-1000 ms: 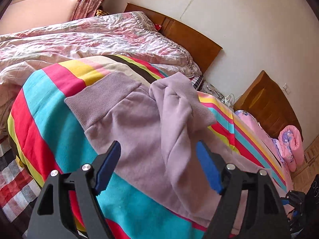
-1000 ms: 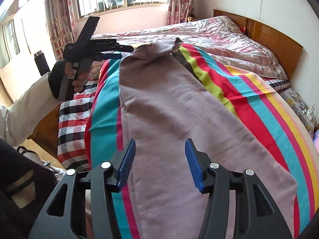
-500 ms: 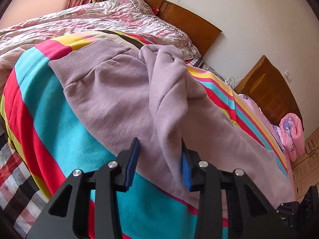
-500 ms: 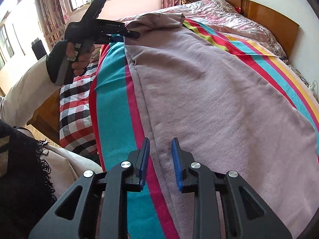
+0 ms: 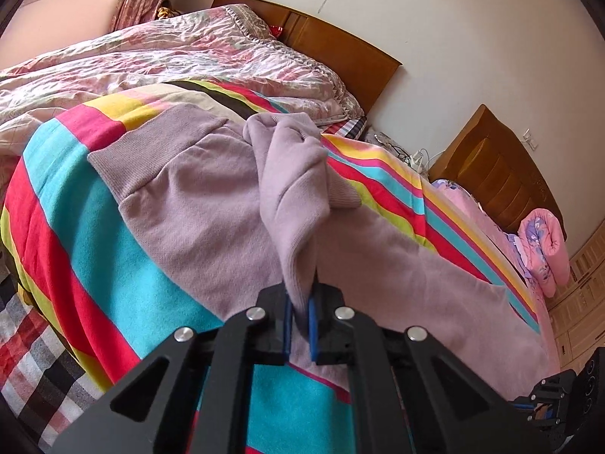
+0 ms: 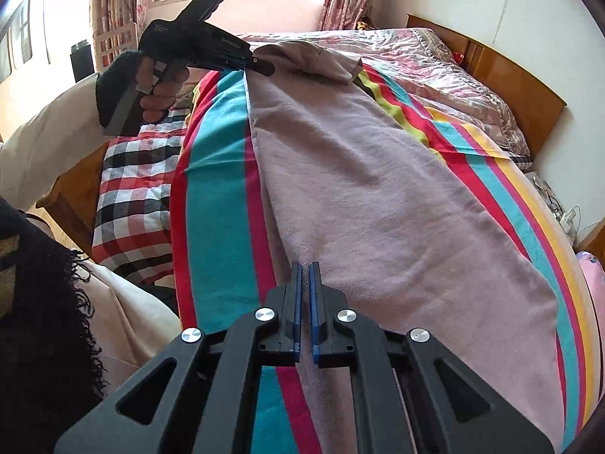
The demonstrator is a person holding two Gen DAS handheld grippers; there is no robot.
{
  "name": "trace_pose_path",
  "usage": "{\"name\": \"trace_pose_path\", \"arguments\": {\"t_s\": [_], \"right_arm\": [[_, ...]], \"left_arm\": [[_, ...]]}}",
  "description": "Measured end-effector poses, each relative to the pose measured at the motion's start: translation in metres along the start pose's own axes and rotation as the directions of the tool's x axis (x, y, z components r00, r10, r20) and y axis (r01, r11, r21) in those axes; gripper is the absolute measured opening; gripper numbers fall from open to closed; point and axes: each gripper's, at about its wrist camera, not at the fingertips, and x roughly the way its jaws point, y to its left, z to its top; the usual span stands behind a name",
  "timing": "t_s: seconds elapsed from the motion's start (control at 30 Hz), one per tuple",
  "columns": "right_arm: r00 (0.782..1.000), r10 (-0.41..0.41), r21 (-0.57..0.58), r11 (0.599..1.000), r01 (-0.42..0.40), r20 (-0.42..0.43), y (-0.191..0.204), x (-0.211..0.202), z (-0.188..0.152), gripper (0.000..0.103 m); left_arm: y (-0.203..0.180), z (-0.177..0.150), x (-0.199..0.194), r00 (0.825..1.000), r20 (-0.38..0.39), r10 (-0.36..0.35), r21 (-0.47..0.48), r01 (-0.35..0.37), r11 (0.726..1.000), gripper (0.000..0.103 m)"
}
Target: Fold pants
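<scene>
Bedroom, striped blanket [image 5: 94, 227] over the bed; lilac pants [image 6: 378, 196] lay lengthwise on it. My left gripper [image 5: 299, 321] had its fingers clamped on a raised fold of pants. My right gripper [image 6: 304, 310] had fingers nearly together at the near edge; grip unclear. Risk: thin pinch slipping, fold bunching when lifted.

Mauve pants [image 5: 211, 223] spread along the striped blanket [image 5: 113, 276]

Soft fleece with a wide ribbed waistband [image 5: 159, 143], they lie mostly flat on the blanket, waistband toward the blanket's end nearest the pink quilt. One part is folded over and bunched into a raised ridge near the waistband. The leg runs the blanket's length, hem [image 6: 544, 344] at its far end.
</scene>
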Motion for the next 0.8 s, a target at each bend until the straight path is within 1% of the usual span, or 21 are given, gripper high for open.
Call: {"name": "trace_pose_path", "arguments": {"t_s": [0.03, 0.1, 0.13, 0.2, 0.23, 0.27, 0.3, 0.33, 0.37, 0.4, 0.43, 0.47, 0.5, 0.53, 0.57, 0.6, 0.63, 0.67, 0.7, 0.77, 0.8], "right_arm": [[1.0, 0.006, 0.0, 1.0, -0.006, -0.007, 0.0, -0.001, -0.001, 0.004], [0.999, 0.023, 0.016, 1.0, -0.022, -0.039, -0.003, 0.009, -0.008, 0.004], [0.997, 0.027, 0.026, 0.999, -0.026, -0.066, -0.004, 0.02, -0.013, 0.005], [0.997, 0.067, 0.067, 0.996, -0.064, -0.044, -0.006, 0.026, -0.018, 0.008], [0.996, 0.075, 0.09, 0.993, -0.07, -0.045, -0.009, 0.026, -0.018, 0.013], [0.996, 0.07, 0.1, 0.993, -0.064, -0.05, -0.01, 0.026, -0.018, 0.02], [0.997, 0.058, 0.109, 0.993, -0.051, -0.058, -0.011, 0.025, -0.018, 0.038], [0.997, 0.052, 0.128, 0.991, -0.044, -0.057, -0.014, 0.021, -0.02, 0.042], [0.998, 0.057, 0.161, 0.986, -0.05, -0.039, -0.018, 0.015, -0.022, 0.042], [0.998, 0.066, 0.203, 0.977, -0.062, -0.011, -0.023, 0.005, -0.024, 0.041], [0.998, 0.061, 0.241, 0.968, -0.064, 0.019, -0.027, -0.006, -0.027, 0.041], [0.998, 0.037, 0.274, 0.96, -0.049, 0.049, -0.031, -0.018, -0.031, 0.041], [0.998, -0.005, 0.307, 0.952, -0.016, 0.07, -0.035, -0.031, -0.037, 0.042], [0.995, -0.059, 0.347, 0.937, 0.027, 0.083, -0.04, -0.042, -0.045, 0.042], [0.989, -0.12, 0.398, 0.914, 0.077, 0.083, -0.047, -0.053, -0.056, 0.042], [0.98, -0.185, 0.459, 0.878, 0.134, 0.069, -0.055, -0.062, -0.069, 0.045], [0.968, -0.246, 0.523, 0.832, 0.187, 0.046, -0.064, -0.072, -0.085, 0.047], [0.957, -0.29, 0.583, 0.781, 0.222, 0.024, -0.073, -0.081, -0.102, 0.047], [0.945, -0.326, 0.631, 0.735, 0.249, 0.007, -0.079, -0.092, -0.12, 0.047], [0.911, -0.409, 0.696, 0.641, 0.325, -0.049, -0.09, -0.113, -0.153, 0.05], [0.896, -0.437, 0.72, 0.597, 0.355, -0.08, -0.096, -0.123, -0.169, 0.055]], "left_arm": [[0.002, -0.001, 0.002, 1.0, -0.016, 0.007, 0.002, -0.007, 1.0, 0.006], [0.008, -0.007, 0.016, 0.997, -0.062, 0.037, 0.0, -0.037, 0.999, 0.007], [0.011, -0.013, 0.024, 0.995, -0.083, 0.052, 0.005, -0.052, 0.999, 0.011], [0.013, -0.02, 0.026, 0.996, -0.067, 0.054, 0.019, -0.053, 0.998, 0.011], [0.014, -0.02, 0.024, 0.997, -0.066, 0.049, 0.016, -0.048, 0.999, 0.015], [0.013, -0.018, 0.021, 0.997, -0.065, 0.042, 0.01, -0.041, 0.999, 0.032], [0.012, -0.016, 0.016, 0.998, -0.047, 0.053, 0.003, -0.053, 0.999, 0.046], [0.008, -0.013, 0.007, 0.995, -0.009, 0.098, 0.004, -0.098, 0.995, 0.068], [-0.001, -0.01, -0.004, 0.99, 0.044, 0.136, 0.021, -0.137, 0.99, 0.071], [-0.013, -0.007, -0.014, 0.986, 0.084, 0.145, 0.056, -0.149, 0.987, 0.071], [-0.028, -0.004, -0.022, 0.985, 0.111, 0.135, 0.093, -0.146, 0.985, 0.072], [-0.045, -0.002, -0.027, 0.985, 0.129, 0.11, 0.131, -0.127, 0.983, 0.077], [-0.065, 0.0, -0.029, 0.989, 0.133, 0.066, 0.171, -0.089, 0.981, 0.081], [-0.086, 0.0, -0.026, 0.993, 0.118, 0.018, 0.216, -0.043, 0.975, 0.09], [-0.112, -0.002, -0.018, 0.996, 0.084, -0.028, 0.269, 0.004, 0.963, 0.094], [-0.137, -0.007, -0.008, 0.997, 0.041, -0.064, 0.321, 0.047, 0.946, 0.094], [-0.167, -0.015, 0.007, 0.995, -0.012, -0.097, 0.378, 0.094, 0.921, 0.094], [-0.194, -0.028, 0.02, 0.99, -0.063, -0.127, 0.433, 0.142, 0.89, 0.094], [-0.22, -0.04, 0.033, 0.983, -0.108, -0.146, 0.482, 0.18, 0.858, 0.094], [-0.266, -0.066, 0.06, 0.97, -0.192, -0.15, 0.557, 0.233, 0.797, 0.094], [-0.286, -0.079, 0.073, 0.963, -0.225, -0.148, 0.587, 0.255, 0.769, 0.094]]}}
